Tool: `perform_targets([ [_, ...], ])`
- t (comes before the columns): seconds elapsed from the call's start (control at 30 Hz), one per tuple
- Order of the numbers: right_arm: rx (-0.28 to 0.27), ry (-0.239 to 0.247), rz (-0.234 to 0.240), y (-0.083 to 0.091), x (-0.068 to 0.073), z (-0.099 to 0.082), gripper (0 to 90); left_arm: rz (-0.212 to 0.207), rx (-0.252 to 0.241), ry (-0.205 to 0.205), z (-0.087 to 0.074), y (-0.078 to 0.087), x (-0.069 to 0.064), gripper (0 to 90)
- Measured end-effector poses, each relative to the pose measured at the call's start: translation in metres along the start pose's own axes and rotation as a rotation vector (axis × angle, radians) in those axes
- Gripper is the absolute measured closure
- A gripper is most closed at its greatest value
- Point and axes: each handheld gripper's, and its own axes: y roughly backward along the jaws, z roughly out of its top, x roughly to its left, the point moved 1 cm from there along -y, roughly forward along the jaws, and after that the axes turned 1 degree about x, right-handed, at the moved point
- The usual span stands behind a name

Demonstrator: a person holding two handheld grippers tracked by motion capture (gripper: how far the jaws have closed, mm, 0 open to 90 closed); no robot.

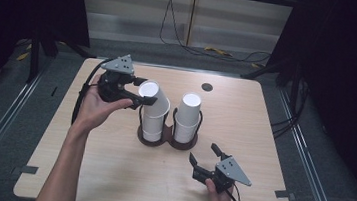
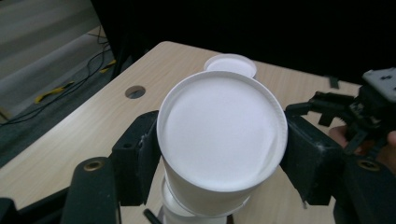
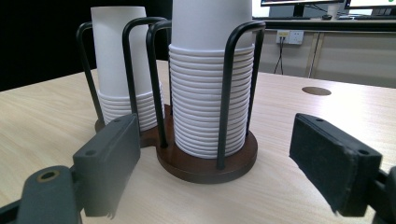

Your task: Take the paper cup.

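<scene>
Wooden table: our left gripper pinches the top cup, tilted, partly off its stack; right gripper spread, idle.

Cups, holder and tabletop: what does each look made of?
Cups: probably paper, matte white with rolled rims stacked in ridges. Holder: thin black rods, likely painted metal, on a dark brown base with a slight sheen, seemingly wood. Tabletop: pale wood-grain, perhaps laminate.
</scene>
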Motion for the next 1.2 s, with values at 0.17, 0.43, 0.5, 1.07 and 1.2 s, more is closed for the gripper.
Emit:
perform_targets([
  [0.17,-0.001,0.002,0.0,0.0,0.0,0.0,15.9,0.009,-0.021,0.003,-0.003,0.005,-0.003,34.2],
  [0.43,0.003,0.003,-0.002,0.0,0.0,0.0,15.9,-0.025,-0.047,-0.007,-0.007,0.007,-0.011,34.1],
  [0.5,0.004,0.002,-0.002,0.0,0.0,0.0,15.9,-0.014,-0.047,-0.011,-0.009,0.006,-0.014,34.1],
  [1.07,0.007,-0.006,-0.003,-0.001,0.0,0.0,15.9,-0.092,-0.101,0.036,-0.03,-0.004,-0.029,34.1],
  [1.2,0.009,-0.012,0.005,-0.001,-0.001,0.0,15.9,-0.125,-0.131,0.054,-0.037,-0.006,-0.028,34.2],
])
